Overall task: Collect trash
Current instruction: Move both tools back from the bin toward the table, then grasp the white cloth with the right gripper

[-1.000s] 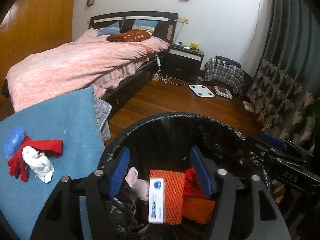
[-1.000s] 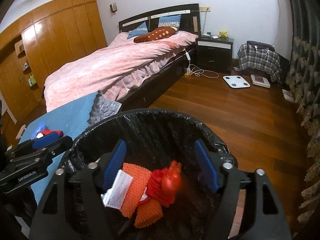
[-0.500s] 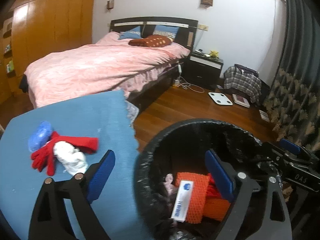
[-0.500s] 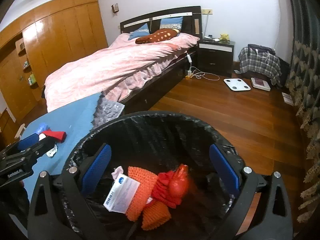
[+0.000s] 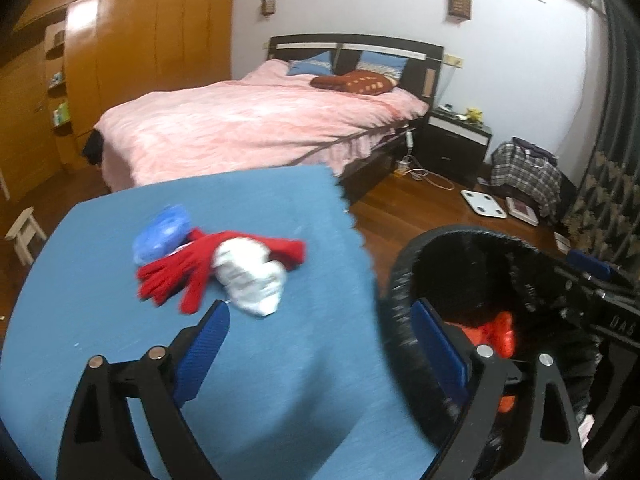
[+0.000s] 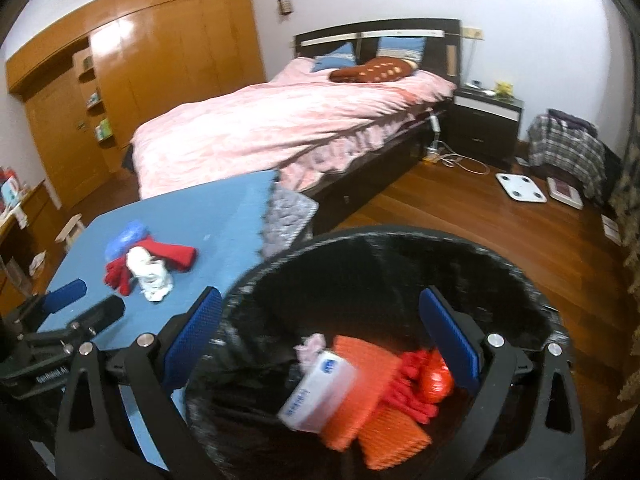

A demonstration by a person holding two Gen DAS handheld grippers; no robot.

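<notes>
Left wrist view: we see our left gripper [image 5: 320, 344] with jaws wide and nothing between them, hanging over the blue table [image 5: 120, 360]. One blue pad sits over the table, the other over the rim of the black trash bin [image 5: 404, 280], which stands just beside the table's right edge. Near the table's middle lies a pile of trash: a red glove [image 5: 188, 272], a crumpled white wad [image 5: 252, 280] resting on it, and a blue plastic piece [image 5: 162, 234] touching the glove on the far side. Orange stuff shows inside the bin, partly hidden. The right gripper [image 5: 592, 270] pokes in at the right edge, over the bin's far rim. Picture is blurred.

Right wrist view: our right gripper [image 6: 320, 340] hangs over the bin [image 6: 520, 280], jaws wide, holding nothing. Inside the bin lie an orange mesh [image 6: 368, 384], a white box [image 6: 316, 392] on top of it, a red glove bundle [image 6: 416, 392] and a pink scrap [image 6: 312, 344]. On the table [image 6: 224, 216] to the left, the red glove [image 6: 176, 256], white wad [image 6: 152, 272] and blue piece [image 6: 126, 236] sit together. The left gripper [image 6: 80, 304] reaches in from the lower left, over the table's near edge, close to the pile but not touching. A pink bed [image 6: 280, 128] stands behind the table.
</notes>
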